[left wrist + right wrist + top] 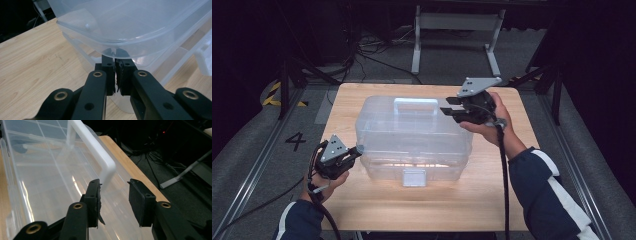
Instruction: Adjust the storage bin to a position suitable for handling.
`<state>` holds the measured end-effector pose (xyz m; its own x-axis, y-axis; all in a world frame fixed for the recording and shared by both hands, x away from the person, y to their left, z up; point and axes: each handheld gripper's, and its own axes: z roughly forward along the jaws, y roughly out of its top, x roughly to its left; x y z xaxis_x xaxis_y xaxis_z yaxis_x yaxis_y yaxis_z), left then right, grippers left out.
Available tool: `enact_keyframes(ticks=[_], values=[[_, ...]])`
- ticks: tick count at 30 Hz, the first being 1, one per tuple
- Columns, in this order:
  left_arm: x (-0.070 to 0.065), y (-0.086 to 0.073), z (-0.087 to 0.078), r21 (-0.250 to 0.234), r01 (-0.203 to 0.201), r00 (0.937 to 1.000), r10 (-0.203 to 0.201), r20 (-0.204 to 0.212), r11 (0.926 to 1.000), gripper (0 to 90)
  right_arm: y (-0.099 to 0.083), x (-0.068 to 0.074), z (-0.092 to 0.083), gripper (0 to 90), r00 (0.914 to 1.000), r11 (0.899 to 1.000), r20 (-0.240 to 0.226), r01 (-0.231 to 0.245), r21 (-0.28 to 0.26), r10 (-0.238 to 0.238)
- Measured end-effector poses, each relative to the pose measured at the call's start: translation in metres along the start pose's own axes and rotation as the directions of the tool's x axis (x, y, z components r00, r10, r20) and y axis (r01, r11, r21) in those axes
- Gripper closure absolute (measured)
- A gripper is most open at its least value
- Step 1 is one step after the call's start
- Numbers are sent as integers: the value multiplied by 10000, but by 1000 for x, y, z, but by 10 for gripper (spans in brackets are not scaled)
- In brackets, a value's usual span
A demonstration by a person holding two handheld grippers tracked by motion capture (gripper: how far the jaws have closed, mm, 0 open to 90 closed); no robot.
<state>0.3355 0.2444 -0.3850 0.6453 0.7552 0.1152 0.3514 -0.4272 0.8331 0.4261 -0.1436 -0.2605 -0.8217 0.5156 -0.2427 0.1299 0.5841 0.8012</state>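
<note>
A clear plastic storage box (412, 135) with a white handle (415, 104) on its lid and a front latch (414, 177) stands in the middle of the wooden table (422, 210). My left gripper (355, 151) is at the box's near left corner. In the left gripper view its jaws are pressed together at the lid's rim (130, 51), with their tips (116, 56) tucked under the translucent edge. My right gripper (448, 106) hovers over the lid by the handle's right end. It is open, and the handle (100, 152) ends just ahead of its gap (113, 183).
Bare wood lies in front of the box and at both sides. Beyond the table's far edge are a grey metal stand (457, 25) and floor cables (362, 50). A "4" (295, 141) is marked on the floor at left, by a rail.
</note>
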Motion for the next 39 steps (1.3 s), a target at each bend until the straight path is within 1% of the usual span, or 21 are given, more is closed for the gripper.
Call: enact_keyframes(ticks=[1,2,4,5,7,8,9,10,12,14,15,16,18,19,23,26,27,29,31,33,39], values=[[0,1,1,1,35,10000,-35,-1,10000,858,-5,-2,-6,614,10000,9999,69,-59,-94,60],[0,1,2,44,-48,10000,48,-17,10000,858,-12,-5,-13,608,9996,9996,199,-200,-216,204],[0,2,2,12,-32,10000,32,-25,10000,857,-26,-12,-25,617,9977,9979,463,-470,-436,490],[1,3,2,-3,-66,10000,66,-50,10000,858,-31,-15,-29,619,9968,9972,575,-524,-529,554],[2,3,2,-79,-77,10000,77,-57,9999,859,-48,-21,-41,617,9929,9954,889,-740,-601,792],[2,3,1,-90,-180,9998,179,-85,9998,859,-56,-23,-45,616,9912,9950,1002,-803,-601,861],[3,4,1,-119,-158,9999,158,-50,9998,859,-64,-25,-49,614,9893,9930,1010,-993,-648,1055],[4,5,1,-108,-175,9998,175,-31,9998,857,-76,-27,-54,610,9866,9918,1131,-1107,-642,1175],[5,6,1,-153,-186,9998,186,0,9997,854,-92,-29,-58,603,9839,9909,1249,-1218,-567,1280],[6,6,1,-129,-269,9996,269,-8,9996,851,-108,-29,-60,611,9834,9895,1186,-1309,-611,1374],[6,7,1,-156,-292,9996,292,-34,9995,849,-113,-28,-59,613,9843,9895,1094,-1327,-566,1382],[6,7,1,-166,-267,9996,267,-38,9995,850,-123,-24,-57,613,9861,9914,1054,-1249,-402,1285],[7,8,1,-171,-310,9995,308,-102,9994,849,-132,-19,-54,604,9887,9932,967,-1115,-338,1143],[7,8,1,-171,-310,9995,308,-102,9994,849,-132,-19,-54,604,9887,9932,967,-1115,-338,1143],[8,10,1,-185,-345,9994,343,-91,9992,846,-145,-3,-43,564,9944,9962,659,-802,-354,824],[8,11,1,-203,-340,9994,338,-99,9992,847,-151,6,-34,544,9963,9960,411,-740,-494,760],[8,11,1,-197,-352,9993,350,-99,9992,846,-152,9,-31,534,9965,9965,442,-694,-476,715],[9,12,1,-188,-378,9993,377,-88,9991,846,-154,12,-27,522,9972,9962,404,-602,-625,628],[9,12,1,-190,-370,9993,369,-78,9991,846,-154,14,-25,519,9961,9944,515,-674,-813,717],[9,12,1,-185,-392,9992,390,-80,9991,845,-154,14,-25,519,9954,9898,422,-806,-1175,861],[8,12,1,-152,-424,9989,421,-200,9990,833,-155,18,-21,540,9942,9839,421,-910,-1537,985]])
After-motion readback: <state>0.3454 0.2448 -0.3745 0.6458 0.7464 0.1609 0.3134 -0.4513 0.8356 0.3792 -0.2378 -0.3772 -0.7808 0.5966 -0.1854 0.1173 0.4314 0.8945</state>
